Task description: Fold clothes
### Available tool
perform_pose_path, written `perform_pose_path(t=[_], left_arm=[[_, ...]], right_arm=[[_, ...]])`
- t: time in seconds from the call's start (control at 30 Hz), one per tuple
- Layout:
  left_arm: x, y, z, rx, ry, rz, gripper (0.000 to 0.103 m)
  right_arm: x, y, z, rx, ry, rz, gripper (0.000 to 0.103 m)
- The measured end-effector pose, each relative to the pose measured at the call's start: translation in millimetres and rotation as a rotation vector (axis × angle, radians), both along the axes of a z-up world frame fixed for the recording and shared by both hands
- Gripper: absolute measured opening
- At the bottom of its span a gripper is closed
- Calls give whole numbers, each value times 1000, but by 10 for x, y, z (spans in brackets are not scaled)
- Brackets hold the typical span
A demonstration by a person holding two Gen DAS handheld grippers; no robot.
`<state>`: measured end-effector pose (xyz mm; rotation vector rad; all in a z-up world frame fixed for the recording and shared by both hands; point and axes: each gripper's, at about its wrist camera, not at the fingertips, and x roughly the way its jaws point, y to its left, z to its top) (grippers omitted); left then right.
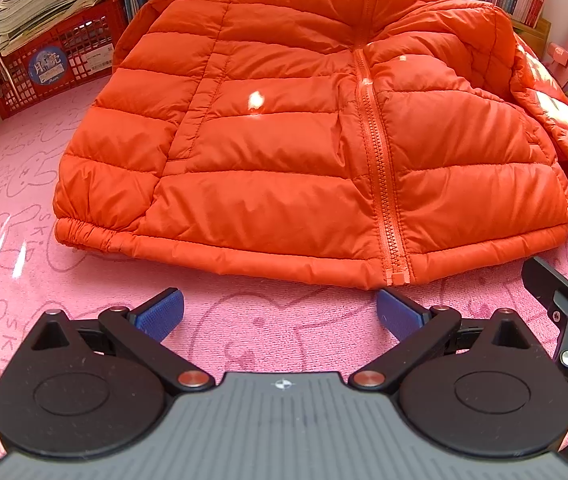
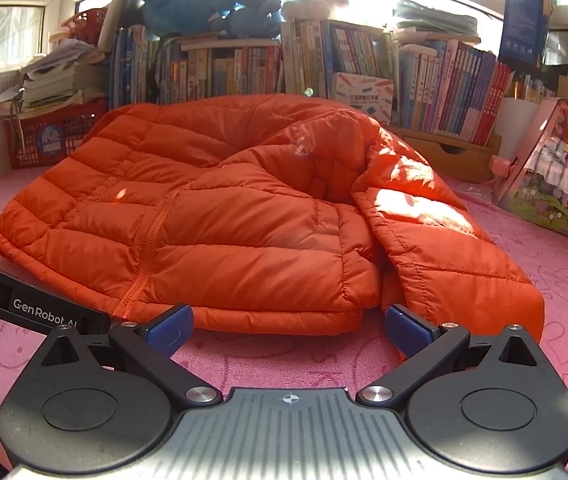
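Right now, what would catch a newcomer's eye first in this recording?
A bright orange puffer jacket lies zipped on the pink mat, filling the middle. One sleeve lies loose beside the body. Both grippers, left and right, wait open just short of the hem.

A table under a pink cloth (image 1: 23, 184) with faint line drawings carries an orange padded jacket (image 1: 284, 128), zipped and lying flat. A red crate (image 1: 55, 60) of papers, a row of books (image 2: 243, 72) and a pink triangular case (image 2: 544, 168) stand along its far edge.
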<state>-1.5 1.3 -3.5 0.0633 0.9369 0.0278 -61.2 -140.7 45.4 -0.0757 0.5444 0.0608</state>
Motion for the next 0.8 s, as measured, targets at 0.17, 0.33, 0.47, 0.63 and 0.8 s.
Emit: perform_pose_path(t=[0.17,0.33,0.47,0.63,0.8], left_arm=[[-9,-18,-1,2,-3,-1,103],[-10,-32,4,9,-5,-2,103],[-16,-28,1,6,-4,0,103],[-25,-27,1,3,-4,2,103],[-34,-36,-3,8,-8,3,103]], right_arm=[[4,0,-12,-1,8,4,103],[4,6,-19,-4,13,7,103],[5,3,-20,-9,16,7,103],[9,-4,-29,-16,24,3,103],[15,-34,-41,-26,31,-10,103]])
